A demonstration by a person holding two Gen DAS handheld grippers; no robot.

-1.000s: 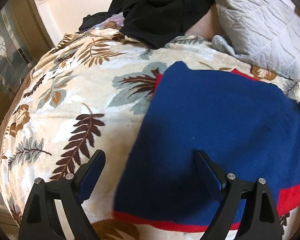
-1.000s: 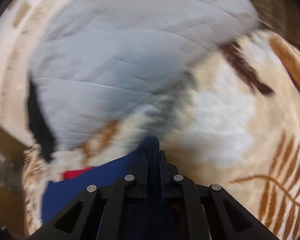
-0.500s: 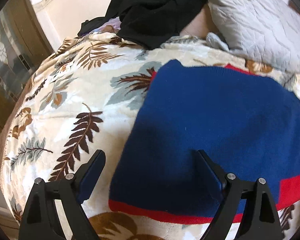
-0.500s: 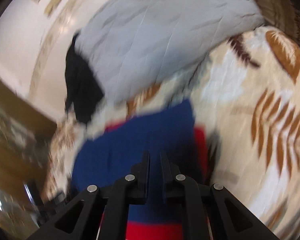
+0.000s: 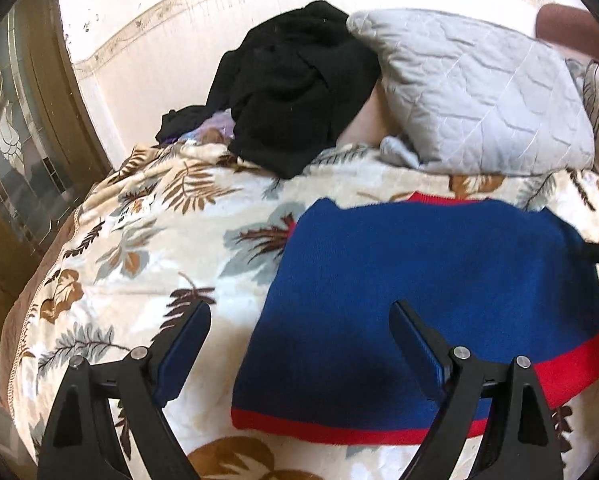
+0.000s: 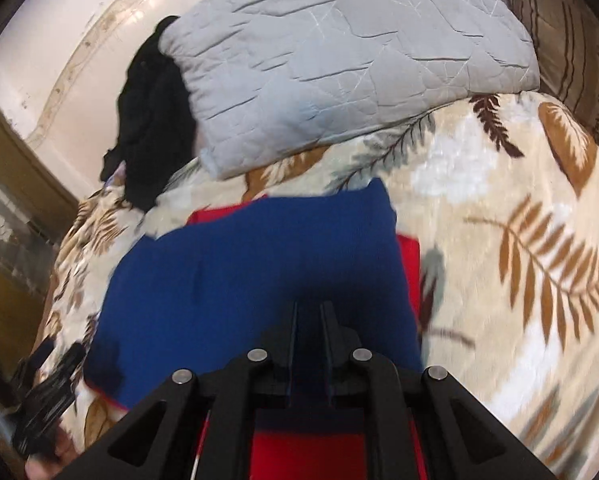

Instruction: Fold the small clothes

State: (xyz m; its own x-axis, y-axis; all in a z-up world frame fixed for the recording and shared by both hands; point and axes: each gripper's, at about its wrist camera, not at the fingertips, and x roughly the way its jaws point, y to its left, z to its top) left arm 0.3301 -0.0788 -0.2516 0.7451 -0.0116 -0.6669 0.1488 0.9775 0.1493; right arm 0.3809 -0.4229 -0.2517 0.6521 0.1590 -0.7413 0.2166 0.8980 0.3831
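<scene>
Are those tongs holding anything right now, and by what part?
Left tongs are open, holding nothing. Right tongs are nearly closed above the blue garment; whether they pinch it cannot be told.

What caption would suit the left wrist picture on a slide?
Open left gripper above a folded blue garment with red trim, on a leaf-print blanket.
</scene>
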